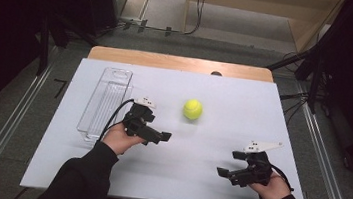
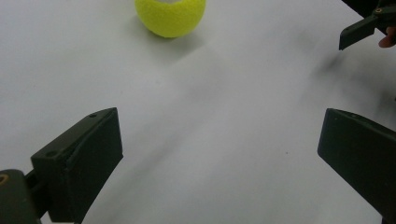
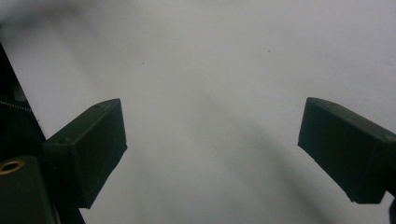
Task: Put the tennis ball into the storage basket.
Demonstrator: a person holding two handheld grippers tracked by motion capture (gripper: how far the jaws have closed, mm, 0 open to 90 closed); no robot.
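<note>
A yellow-green tennis ball (image 1: pixel 192 109) lies on the white table sheet (image 1: pixel 245 100), a little past the middle. My left gripper (image 1: pixel 158 126) is held just left of and nearer than the ball, pointing right, jaws wide apart and empty. In the left gripper view the ball (image 2: pixel 171 16) sits at the top edge, well beyond the open left gripper (image 2: pixel 219 121). My right gripper (image 1: pixel 228 164) hovers at the near right, pointing left, also open with nothing in it. The right gripper view has the right gripper (image 3: pixel 212 105) over bare white sheet (image 3: pixel 210 56).
A clear, empty plastic bin (image 1: pixel 106 101) stands lengthwise along the sheet's left side, just behind the left hand. A wooden table edge (image 1: pixel 178 62) runs along the back. One jaw of the right gripper (image 2: pixel 357 32) appears at the top right of the left gripper view.
</note>
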